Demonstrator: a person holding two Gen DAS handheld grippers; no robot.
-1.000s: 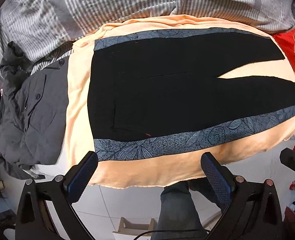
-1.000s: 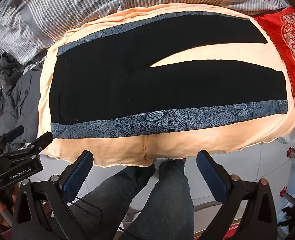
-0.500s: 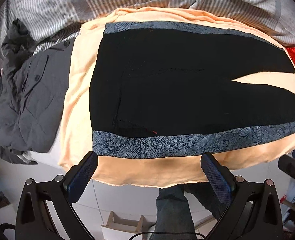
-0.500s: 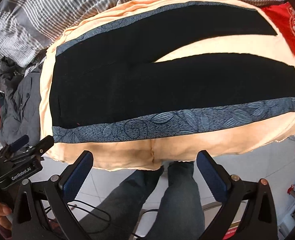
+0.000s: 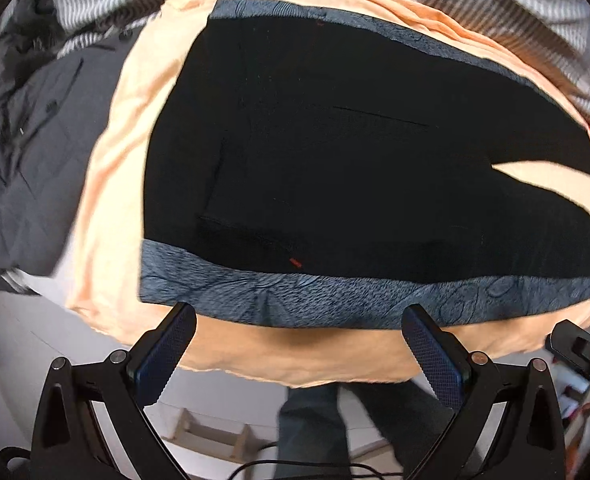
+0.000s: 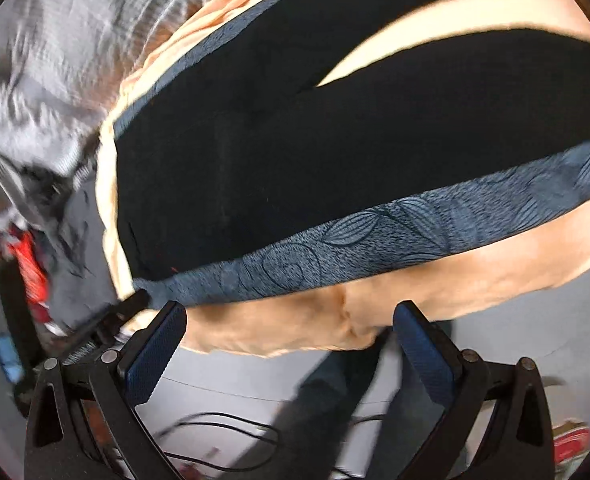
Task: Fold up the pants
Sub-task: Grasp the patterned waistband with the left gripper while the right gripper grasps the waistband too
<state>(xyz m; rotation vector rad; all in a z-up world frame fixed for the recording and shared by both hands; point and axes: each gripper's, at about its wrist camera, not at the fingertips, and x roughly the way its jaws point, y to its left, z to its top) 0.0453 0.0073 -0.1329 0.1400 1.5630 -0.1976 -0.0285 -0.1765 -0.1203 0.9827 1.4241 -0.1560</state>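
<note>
The pants (image 5: 355,168) lie flat on the peach sheet (image 5: 111,216), filling mid-frame, legs running right, ready for folding. Both the left gripper (image 5: 299,344) and right gripper (image 6: 291,340) hover at the near patterned edge, fingers apart, holding nothing.

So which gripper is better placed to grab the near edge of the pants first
Probably the left gripper: it is open, squarely facing the pants, with the waist corner by its fingers. The right gripper, also open, views them at a tilt and blurred.
</note>
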